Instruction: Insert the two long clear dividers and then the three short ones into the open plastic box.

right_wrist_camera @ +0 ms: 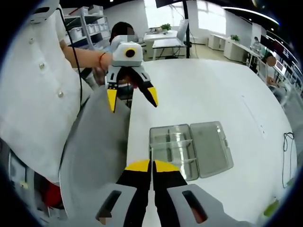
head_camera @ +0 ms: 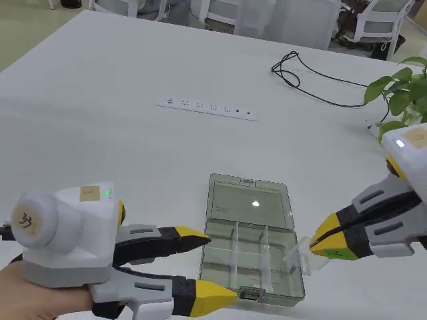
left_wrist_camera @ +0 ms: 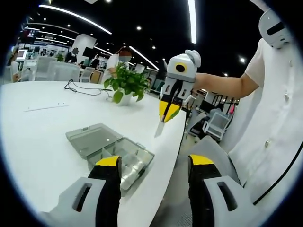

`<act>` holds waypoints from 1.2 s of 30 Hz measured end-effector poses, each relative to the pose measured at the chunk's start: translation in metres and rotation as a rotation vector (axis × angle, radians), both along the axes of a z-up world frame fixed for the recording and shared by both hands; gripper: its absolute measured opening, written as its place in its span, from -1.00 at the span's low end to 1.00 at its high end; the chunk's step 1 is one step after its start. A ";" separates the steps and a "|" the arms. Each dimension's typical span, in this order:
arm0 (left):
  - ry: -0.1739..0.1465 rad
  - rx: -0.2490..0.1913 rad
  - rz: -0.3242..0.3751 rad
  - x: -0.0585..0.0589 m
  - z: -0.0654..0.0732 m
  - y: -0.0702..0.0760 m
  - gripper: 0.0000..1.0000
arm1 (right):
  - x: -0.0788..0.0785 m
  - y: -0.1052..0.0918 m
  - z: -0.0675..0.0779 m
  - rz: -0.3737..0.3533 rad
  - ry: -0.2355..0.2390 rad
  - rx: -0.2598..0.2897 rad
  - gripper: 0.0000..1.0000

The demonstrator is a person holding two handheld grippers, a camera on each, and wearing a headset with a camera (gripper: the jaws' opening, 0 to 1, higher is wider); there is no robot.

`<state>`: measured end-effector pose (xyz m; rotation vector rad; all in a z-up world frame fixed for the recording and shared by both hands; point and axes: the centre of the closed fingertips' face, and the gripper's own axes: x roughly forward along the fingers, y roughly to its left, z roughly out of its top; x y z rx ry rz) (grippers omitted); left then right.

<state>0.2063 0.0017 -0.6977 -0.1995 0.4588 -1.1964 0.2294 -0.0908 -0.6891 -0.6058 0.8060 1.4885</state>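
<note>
I see left gripper (head_camera: 217,267) jaws wide, just near-left of open plastic box (head_camera: 250,200) on white table (head_camera: 100,100). My right gripper (head_camera: 315,244) pinches short clear divider (head_camera: 301,257) over box's right edge.

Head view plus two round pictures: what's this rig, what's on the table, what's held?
No robot: a person holds a two-jaw gripper in each hand. The head view comes from a headset camera. Each round picture comes from a camera on one gripper, looking along its jaws. On the white table are an open clear plastic box with dividers already in it, a power strip, a black cable and a plant. The left gripper is open and empty. The right gripper is shut on a clear divider near the box.
</note>
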 end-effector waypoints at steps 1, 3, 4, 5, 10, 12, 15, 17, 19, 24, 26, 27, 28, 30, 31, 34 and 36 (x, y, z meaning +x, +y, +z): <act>0.000 0.004 0.002 0.000 -0.001 0.001 0.15 | 0.002 -0.001 -0.002 -0.002 -0.004 -0.005 -0.94; -0.003 0.015 0.010 0.002 -0.004 0.004 0.21 | 0.006 -0.003 -0.008 0.001 -0.021 -0.027 -0.94; -0.003 0.018 0.013 0.003 -0.005 0.005 0.24 | 0.008 -0.004 -0.010 0.003 -0.028 -0.035 -0.94; -0.003 0.025 0.017 0.004 -0.007 0.006 0.28 | 0.011 -0.004 -0.013 0.003 -0.034 -0.041 -0.94; -0.005 0.049 0.025 0.006 -0.014 0.010 0.40 | 0.020 -0.006 -0.028 0.011 -0.069 -0.084 -0.94; -0.003 0.057 0.027 0.007 -0.017 0.012 0.45 | 0.023 -0.007 -0.034 0.021 -0.078 -0.098 -0.94; -0.009 0.070 0.031 0.009 -0.021 0.015 0.50 | 0.026 -0.006 -0.043 0.027 -0.083 -0.110 -0.94; -0.008 0.073 0.036 0.010 -0.022 0.016 0.55 | 0.029 -0.006 -0.047 0.025 -0.088 -0.116 -0.94; -0.017 0.077 0.043 0.012 -0.024 0.017 0.62 | 0.032 -0.006 -0.051 0.028 -0.098 -0.123 -0.94; -0.021 0.101 0.044 0.012 -0.029 0.019 0.74 | 0.037 -0.007 -0.068 0.032 -0.091 -0.130 -0.94; -0.018 0.101 0.045 0.012 -0.030 0.018 0.80 | 0.038 -0.007 -0.071 0.035 -0.096 -0.137 -0.94; -0.018 0.100 0.045 0.012 -0.030 0.018 0.81 | 0.038 -0.007 -0.072 0.037 -0.096 -0.139 -0.94; -0.017 0.099 0.044 0.011 -0.030 0.018 0.80 | 0.039 -0.007 -0.073 0.036 -0.095 -0.140 -0.94; -0.016 0.098 0.041 0.011 -0.030 0.017 0.79 | 0.038 -0.006 -0.073 0.035 -0.088 -0.137 -0.94; -0.016 0.099 0.040 0.011 -0.030 0.017 0.79 | 0.038 -0.006 -0.074 0.037 -0.086 -0.139 -0.94; -0.014 0.098 0.040 0.011 -0.030 0.016 0.79 | 0.039 -0.007 -0.076 0.040 -0.091 -0.146 -0.94; -0.014 0.095 0.042 0.011 -0.030 0.016 0.79 | 0.039 -0.006 -0.076 0.038 -0.088 -0.145 -0.94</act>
